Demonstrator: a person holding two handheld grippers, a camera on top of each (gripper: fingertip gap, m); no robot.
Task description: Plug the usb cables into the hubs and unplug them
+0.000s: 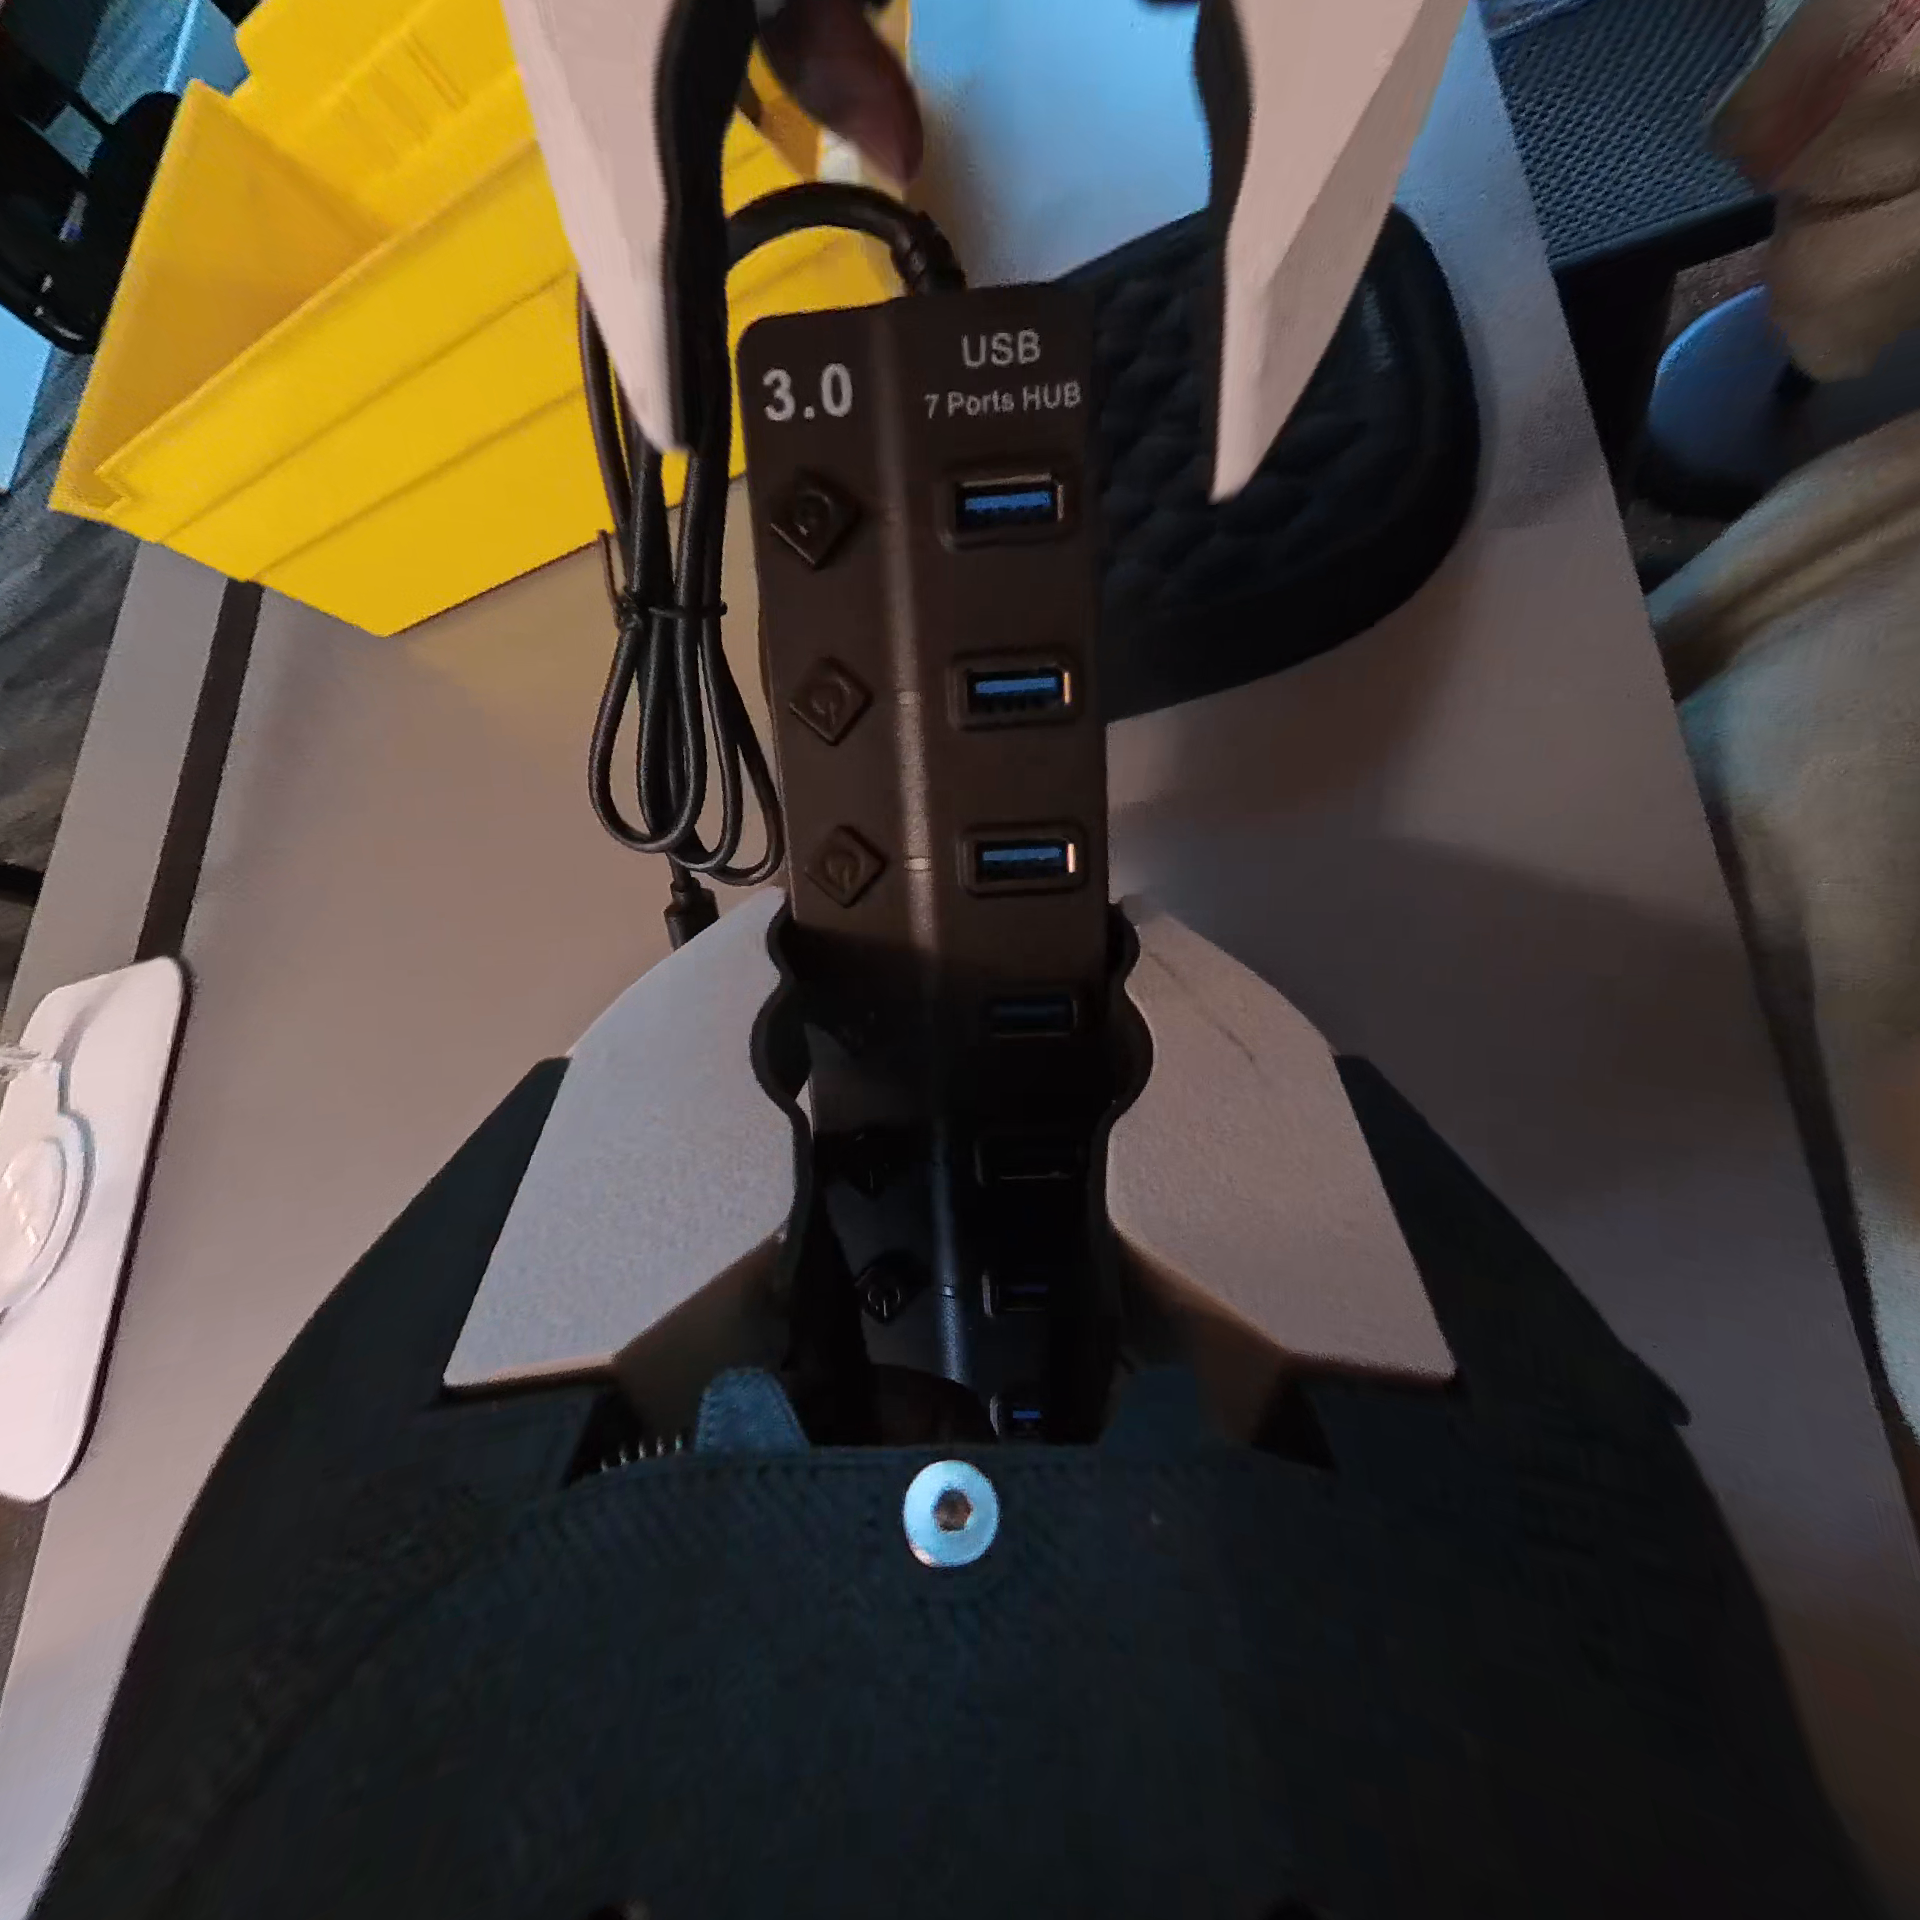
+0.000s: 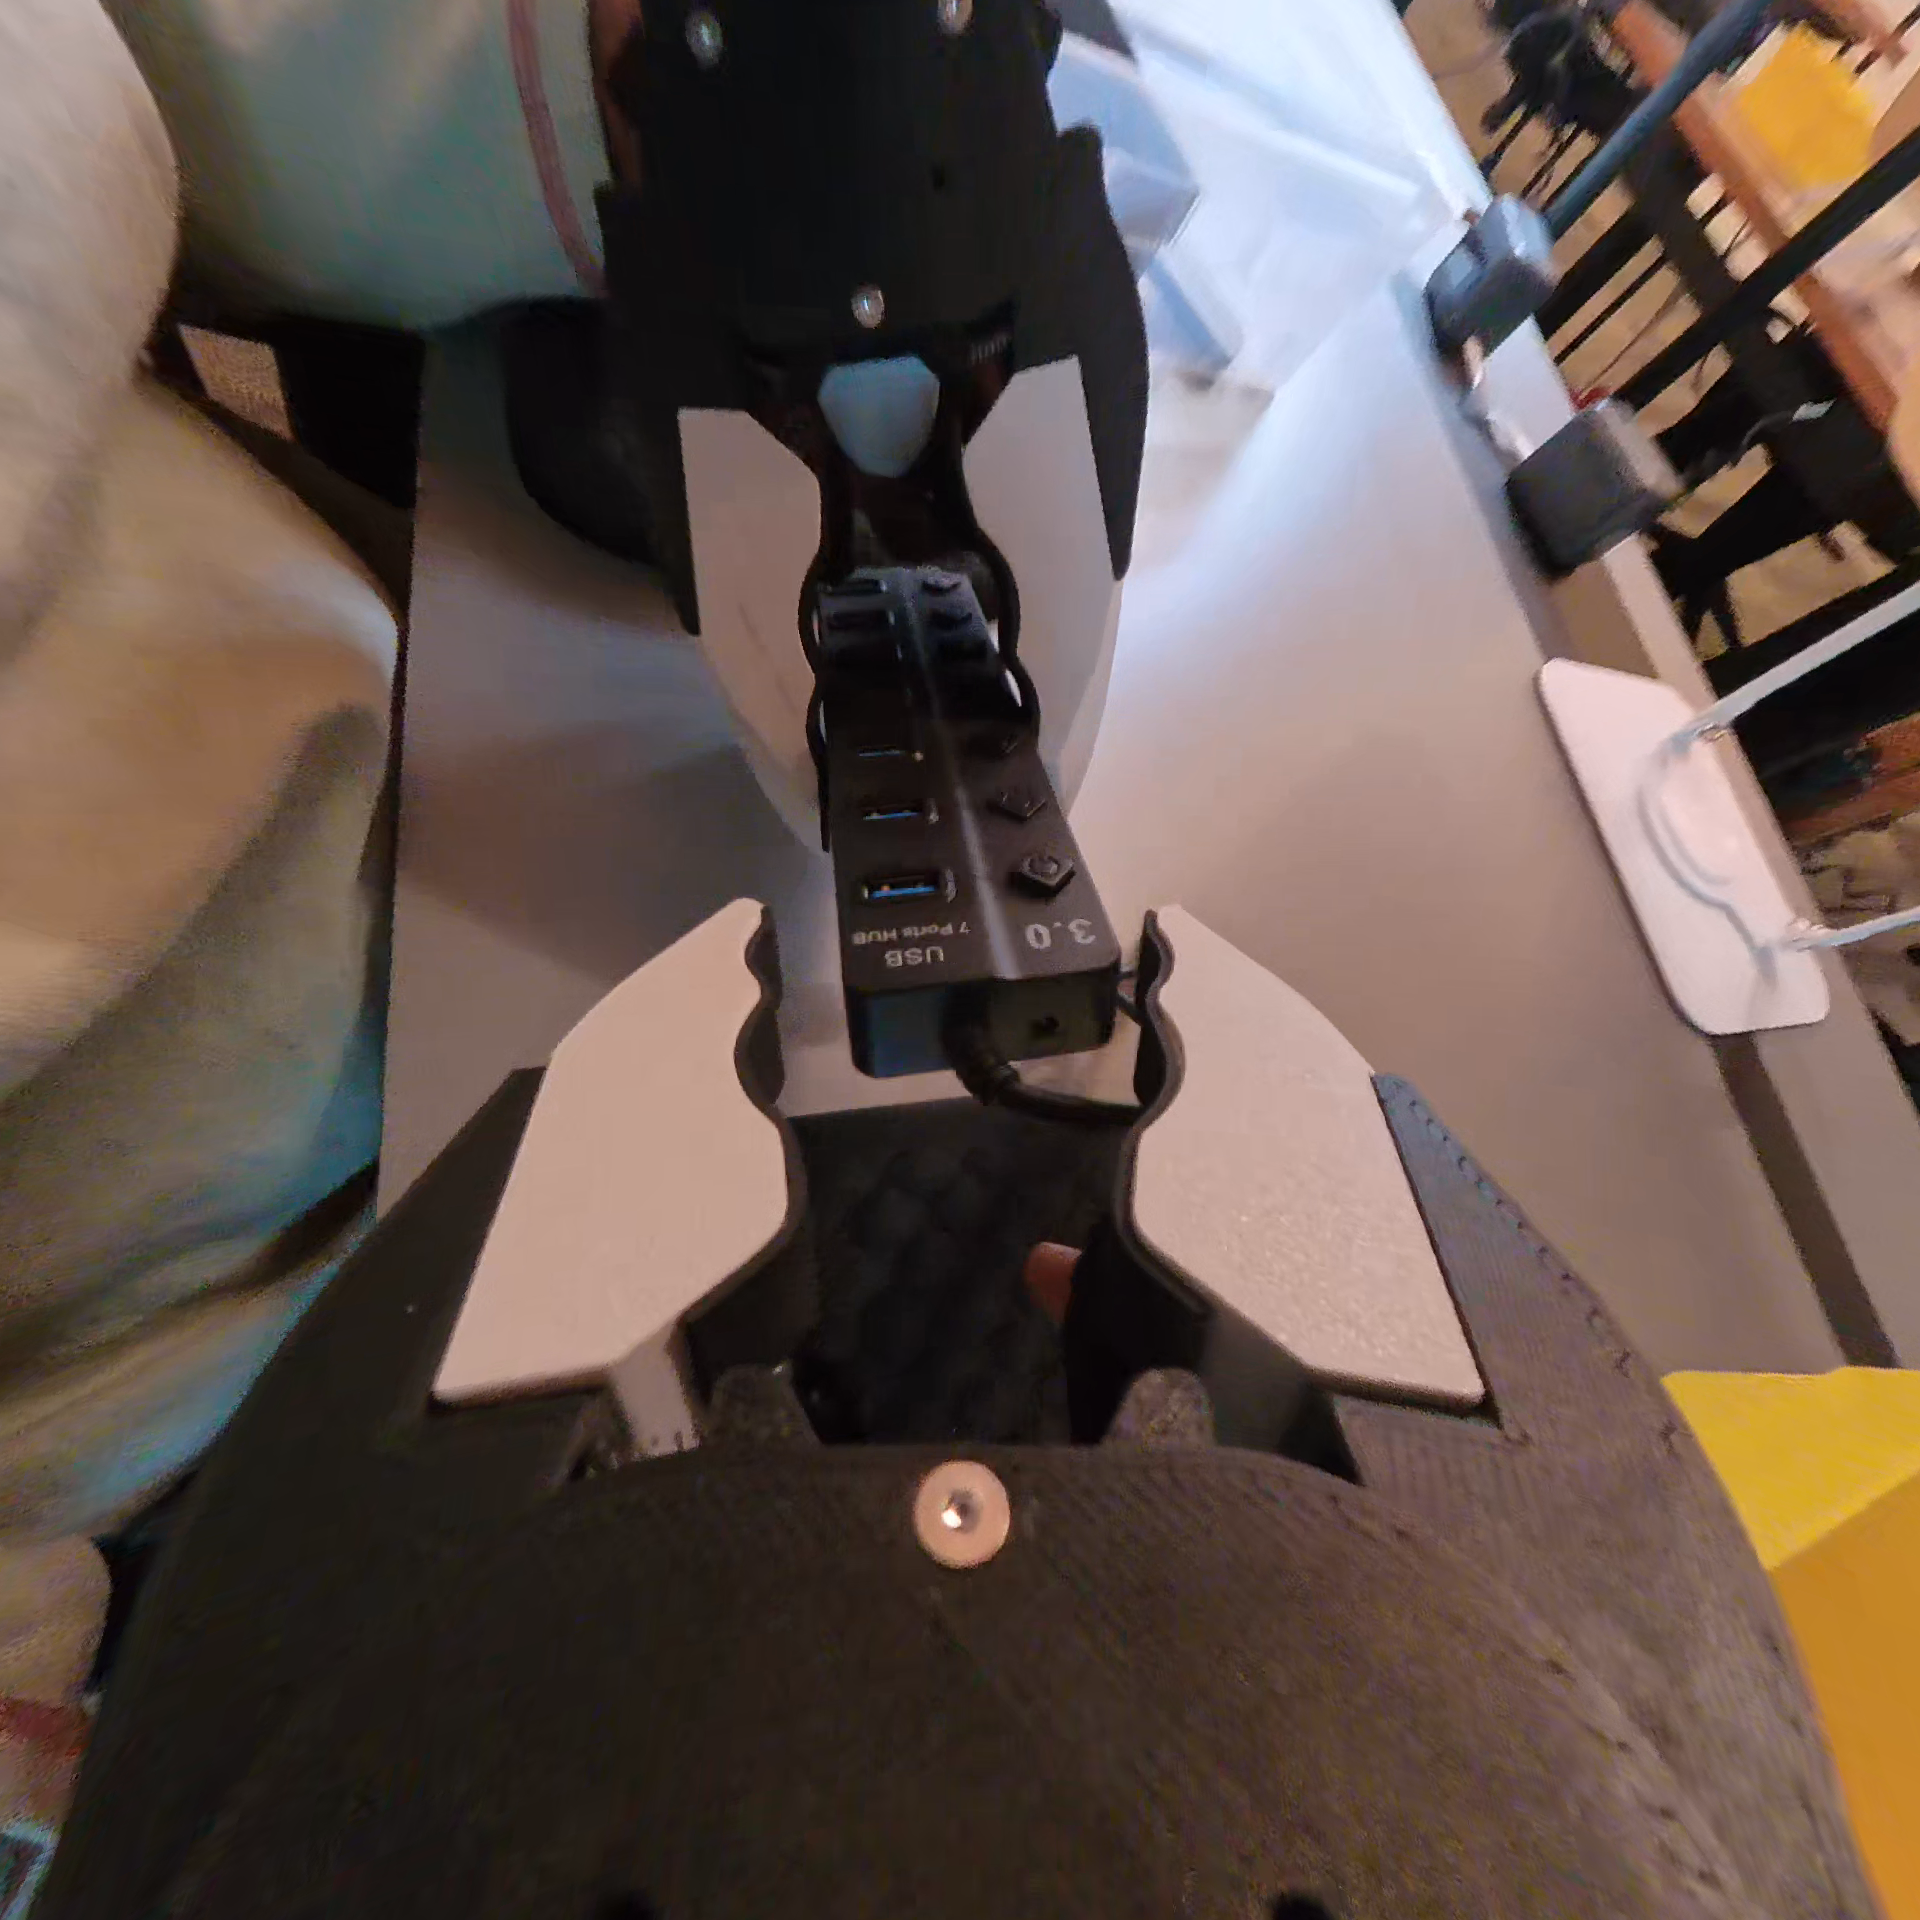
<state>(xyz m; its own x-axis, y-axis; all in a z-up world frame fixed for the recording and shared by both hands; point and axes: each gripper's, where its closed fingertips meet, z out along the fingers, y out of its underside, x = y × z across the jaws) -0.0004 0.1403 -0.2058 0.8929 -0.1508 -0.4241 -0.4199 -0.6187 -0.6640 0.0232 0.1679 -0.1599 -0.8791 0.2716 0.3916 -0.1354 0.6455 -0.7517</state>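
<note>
Two claws face each other over the grey table (image 1: 416, 831), and I go from the biggest thing down. Behind my right claw (image 2: 951, 997) on one side sits a yellow bin (image 1: 343, 416). My left claw (image 1: 951, 956) is clenched around the black hub (image 1: 935, 623), which runs lengthwise between its fingers and sticks out well past the tips, ports facing up. My right claw is spread wide at the hub's far end, one finger on each side; I cannot tell whether it touches. A thin bundled black cable (image 1: 665, 675) hangs beside the hub, pinched somewhere near my right claw's fingers. The hub's own short lead (image 2: 1029, 1091) curls out of its end.
</note>
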